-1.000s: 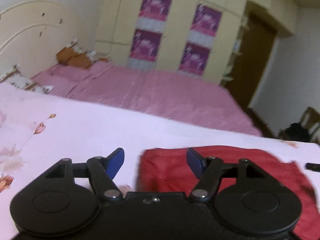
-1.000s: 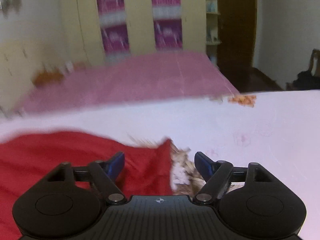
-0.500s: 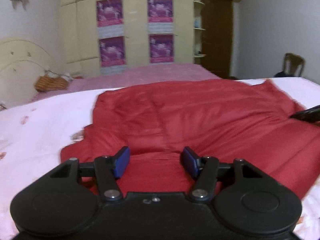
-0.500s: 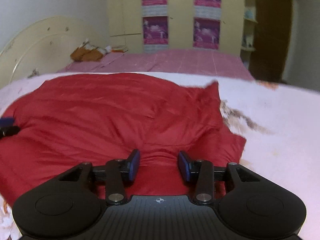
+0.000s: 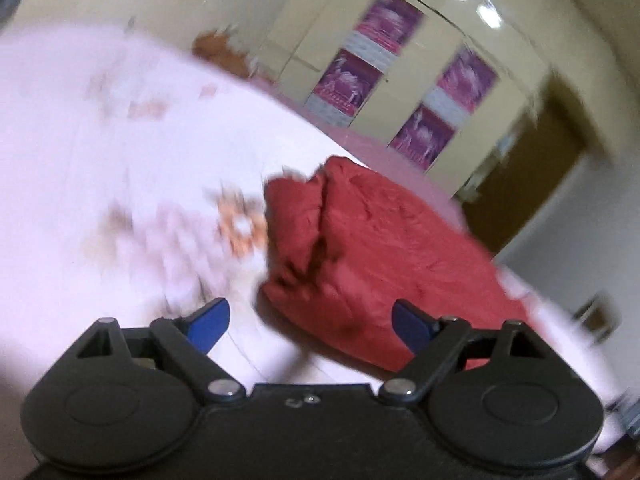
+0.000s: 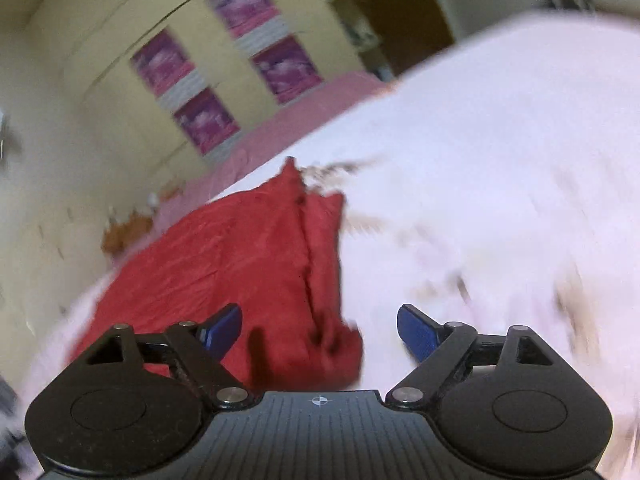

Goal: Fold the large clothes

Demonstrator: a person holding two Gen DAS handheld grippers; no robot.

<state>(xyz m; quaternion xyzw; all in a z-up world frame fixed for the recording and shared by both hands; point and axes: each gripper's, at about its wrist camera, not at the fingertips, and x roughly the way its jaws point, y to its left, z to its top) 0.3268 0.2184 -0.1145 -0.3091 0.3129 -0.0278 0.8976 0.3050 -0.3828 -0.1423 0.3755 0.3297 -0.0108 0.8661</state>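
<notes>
A red garment (image 5: 376,248) lies folded in layers on a white floral bed sheet (image 5: 100,168). In the left wrist view its left edge is just ahead of my left gripper (image 5: 310,322), which is open and empty above the near left corner. In the right wrist view the red garment (image 6: 248,264) shows its right edge, and my right gripper (image 6: 320,330) is open and empty above its near right corner. Both views are tilted and blurred.
The white sheet (image 6: 500,200) spreads wide around the garment. Behind it lies a pink bed cover (image 6: 304,100), a cream wardrobe with purple posters (image 5: 372,60), a cream headboard (image 6: 48,216) and a brown door (image 5: 532,176).
Both grippers have opened wider and pulled back and apart, tilting outward. The garment lies narrower than half a second ago, with folded layers at its side edges.
</notes>
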